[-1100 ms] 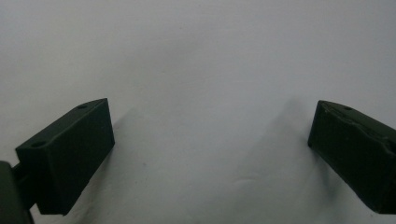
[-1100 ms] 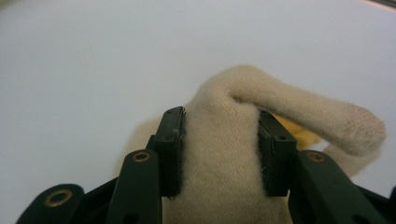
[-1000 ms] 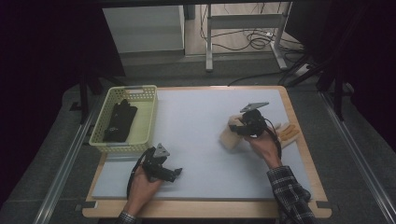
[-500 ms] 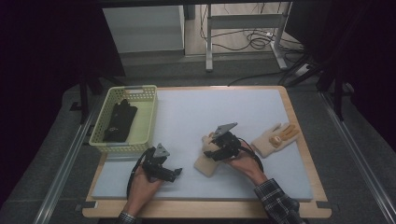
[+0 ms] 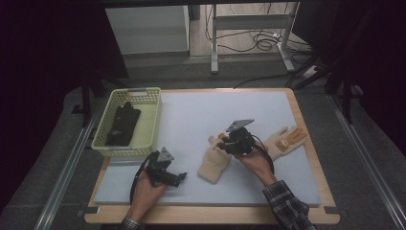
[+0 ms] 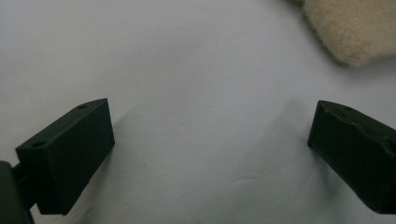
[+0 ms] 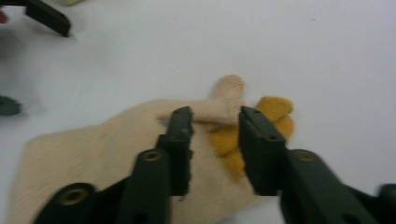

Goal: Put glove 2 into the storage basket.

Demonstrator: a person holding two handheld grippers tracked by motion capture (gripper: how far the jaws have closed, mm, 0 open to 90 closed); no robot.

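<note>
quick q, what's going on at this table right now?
A person is handling gloves with two handheld grippers. The right gripper has been closing its jaws on a cream glove mid-mat, with the fabric between them. The left gripper rests open near the front edge. A matching glove lies at right, and a black glove sits in the yellow basket.

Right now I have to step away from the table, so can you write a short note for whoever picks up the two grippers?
Right gripper: its jaws have just been closing around a fold of the near cream glove; grip not clearly firm yet.
Left gripper: jaws open with nothing between them, low over the white mat at the front.
Second cream glove: flat near the mat's right edge.
Yellow basket: holds a black glove.
Done: near glove brought to mid-mat.
Left, probably: pair or put away both cream gloves.
</note>
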